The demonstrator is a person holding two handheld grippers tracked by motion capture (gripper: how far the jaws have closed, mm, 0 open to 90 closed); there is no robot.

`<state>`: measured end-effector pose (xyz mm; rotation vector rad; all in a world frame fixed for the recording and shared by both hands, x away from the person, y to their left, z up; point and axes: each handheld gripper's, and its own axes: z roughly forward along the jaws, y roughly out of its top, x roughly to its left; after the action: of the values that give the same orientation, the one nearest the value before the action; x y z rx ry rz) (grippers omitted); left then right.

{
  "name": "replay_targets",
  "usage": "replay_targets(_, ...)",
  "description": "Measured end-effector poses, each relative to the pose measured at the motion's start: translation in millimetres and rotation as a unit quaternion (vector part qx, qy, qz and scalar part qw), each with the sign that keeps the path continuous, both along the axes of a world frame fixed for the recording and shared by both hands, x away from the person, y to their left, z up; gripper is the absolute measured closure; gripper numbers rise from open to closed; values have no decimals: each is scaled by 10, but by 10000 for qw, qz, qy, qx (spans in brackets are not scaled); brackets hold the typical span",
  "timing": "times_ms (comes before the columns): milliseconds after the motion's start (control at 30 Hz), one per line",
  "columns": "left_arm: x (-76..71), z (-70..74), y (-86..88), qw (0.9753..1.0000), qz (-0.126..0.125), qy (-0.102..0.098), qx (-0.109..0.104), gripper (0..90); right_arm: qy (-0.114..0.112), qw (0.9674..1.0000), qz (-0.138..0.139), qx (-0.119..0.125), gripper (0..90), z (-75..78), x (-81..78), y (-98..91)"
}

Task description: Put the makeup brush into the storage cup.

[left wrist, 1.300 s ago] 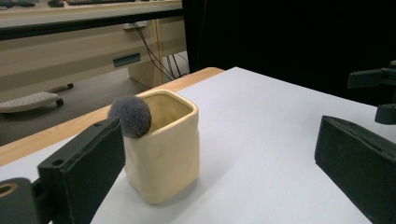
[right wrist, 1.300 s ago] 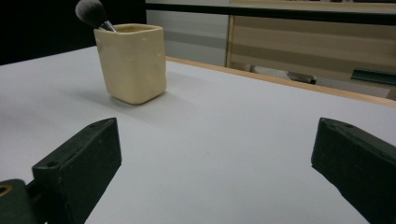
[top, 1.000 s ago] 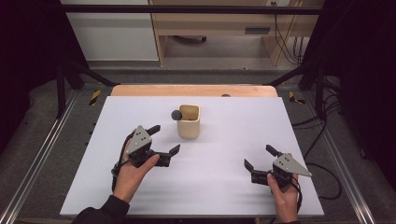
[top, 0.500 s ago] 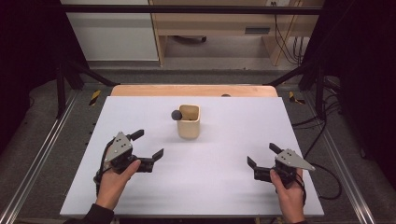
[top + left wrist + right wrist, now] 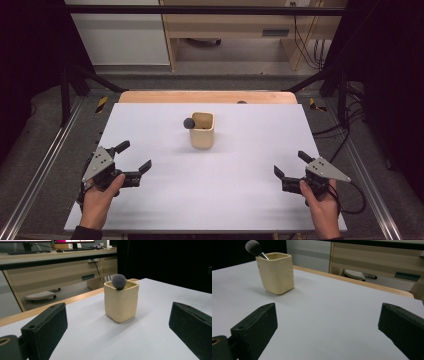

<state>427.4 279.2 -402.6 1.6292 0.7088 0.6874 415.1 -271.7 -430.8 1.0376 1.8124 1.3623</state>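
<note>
Brush (image 5: 189, 123) in cup (image 5: 202, 134), mid-table (image 5: 240, 190).

White table top (image 5: 240, 200); wooden desk (image 5: 230, 30) behind; cables (image 5: 302, 47) hanging.

We see a white table top (image 5: 240, 170) with a wooden strip (image 5: 207, 96) along its far edge. Beyond it, at upper centre, stands a wooden desk (image 5: 235, 30) over grey floor (image 5: 140, 80); black curtains (image 5: 30, 45) darken both sides, and cables (image 5: 305, 35) hang at upper right.

Overhead; low gripper views, shared cup (image 5: 202, 131)
</note>
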Motion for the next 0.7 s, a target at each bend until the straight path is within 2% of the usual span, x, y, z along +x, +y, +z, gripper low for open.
replay_targets(200,-47,-31,122,9999,36,-121,49,17,8,9999,-84,71,25,-34,-35,-74)
replay_targets(433,-101,-108,214,9998,42,-192,-53,15,14,9998,-188,106,24,-136,-88,-154)
replay_targets(500,-113,-141,235,9997,83,-200,-110,15,14,9998,-187,86,24,-178,-106,-168)
replay_targets(700,-124,-276,260,9995,152,-247,-93,16,-73,9998,-168,103,24,-279,-126,-190)
